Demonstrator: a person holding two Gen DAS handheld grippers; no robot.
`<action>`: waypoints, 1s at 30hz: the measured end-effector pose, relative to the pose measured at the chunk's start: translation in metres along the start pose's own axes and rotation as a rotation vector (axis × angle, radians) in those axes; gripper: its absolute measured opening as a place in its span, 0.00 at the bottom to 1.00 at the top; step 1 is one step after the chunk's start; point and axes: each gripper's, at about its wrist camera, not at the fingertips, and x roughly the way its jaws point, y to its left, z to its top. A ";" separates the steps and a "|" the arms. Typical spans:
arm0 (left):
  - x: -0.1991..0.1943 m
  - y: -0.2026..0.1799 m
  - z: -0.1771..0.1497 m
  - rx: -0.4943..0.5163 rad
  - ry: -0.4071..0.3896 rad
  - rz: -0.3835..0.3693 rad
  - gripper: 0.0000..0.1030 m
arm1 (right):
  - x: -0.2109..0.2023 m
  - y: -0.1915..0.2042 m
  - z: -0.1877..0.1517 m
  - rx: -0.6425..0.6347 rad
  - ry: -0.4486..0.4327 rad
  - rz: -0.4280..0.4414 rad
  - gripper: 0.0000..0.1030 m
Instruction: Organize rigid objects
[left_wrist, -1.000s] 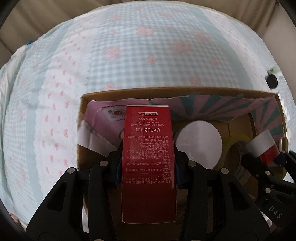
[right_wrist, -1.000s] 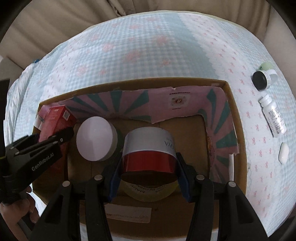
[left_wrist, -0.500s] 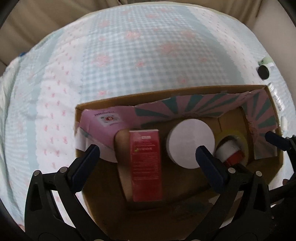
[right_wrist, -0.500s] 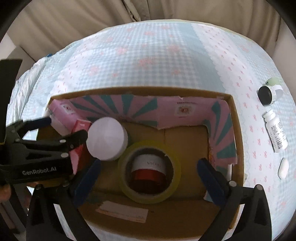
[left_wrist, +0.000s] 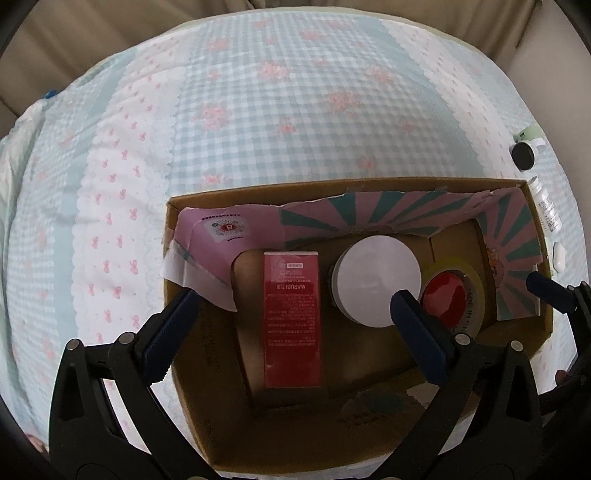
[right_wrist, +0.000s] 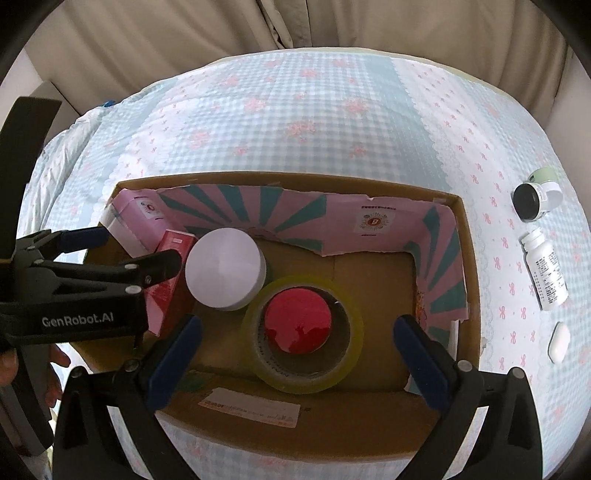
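From the left wrist camera, the cardboard box (left_wrist: 192, 236) sits on a bed covered with a checked blue quilt (left_wrist: 258, 110), and its floor is already packed in a row: the red carton (left_wrist: 291, 321) lies flat on its back at the left, the white round lid (left_wrist: 375, 280) sits just beside it, and the roll of yellow tape (left_wrist: 471, 280) comes next, with a red-capped jar (left_wrist: 445, 301) standing inside its core. Nesting the jar in the roll looks like a space-saving choice, and laying the carton flat keeps it from toppling. The left gripper (left_wrist: 295, 306) hangs over the box with its jaws spread wide, one on each side of the carton and lid, holding nothing and touching nothing

From the right wrist camera, the same box shows its pink and teal paper lining (right_wrist: 258, 206) along the far and right walls, leaving bare floor at the right for more items. The right gripper (right_wrist: 295, 332) is likewise wide apart and empty, its jaws straddling the tape roll without contact. The left tool reaches in from the left edge above the carton. Still outside on the quilt, well right of the box, lie a small jar with a black lid (right_wrist: 535, 199), a white bottle (right_wrist: 546, 273) on its side and a small white case (right_wrist: 559, 341); these are probably the next things to bring in
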 end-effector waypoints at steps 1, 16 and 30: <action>-0.003 0.001 0.000 -0.002 -0.003 -0.001 1.00 | -0.003 0.000 0.000 -0.002 -0.003 -0.001 1.00; -0.135 0.014 0.002 -0.044 -0.110 0.027 1.00 | -0.113 0.021 0.026 -0.032 -0.097 -0.011 1.00; -0.282 0.034 -0.025 -0.112 -0.324 0.024 1.00 | -0.255 0.041 0.042 -0.040 -0.232 -0.068 1.00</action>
